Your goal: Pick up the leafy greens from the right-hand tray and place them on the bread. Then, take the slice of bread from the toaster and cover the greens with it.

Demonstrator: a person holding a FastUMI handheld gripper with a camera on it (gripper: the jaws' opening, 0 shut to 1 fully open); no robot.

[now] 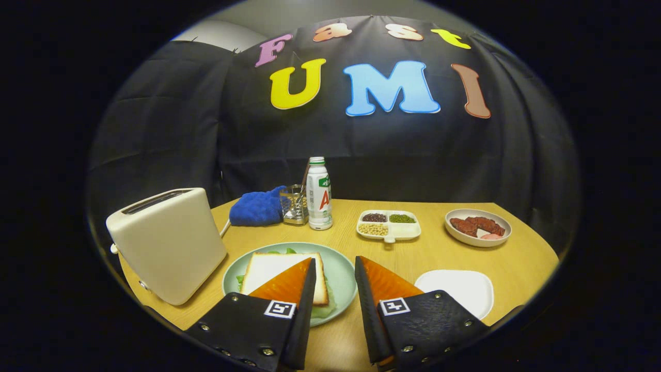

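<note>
Your gripper (334, 261) hangs with its fingers apart, nothing between them, just above the round pale-green plate (341, 268). On that plate sits the square white bread slice (272, 269) with brown crust, covering the leafy greens (323, 310), which peek out at its edges; whether another slice lies beneath, you can't tell. One finger overlaps the bread's corner in view; contact unclear. Left of the plate stands the cream boxy toaster (168, 243). Right of the plate, an empty white square tray (459, 288). Beyond the plate: white plastic bottle (319, 194), blue cloth (257, 207), small wire basket (294, 205), white divided dish of beans (388, 225), and a beige bowl of reddish meat pieces (478, 227). All rest on the light wooden table (516, 258).
</note>
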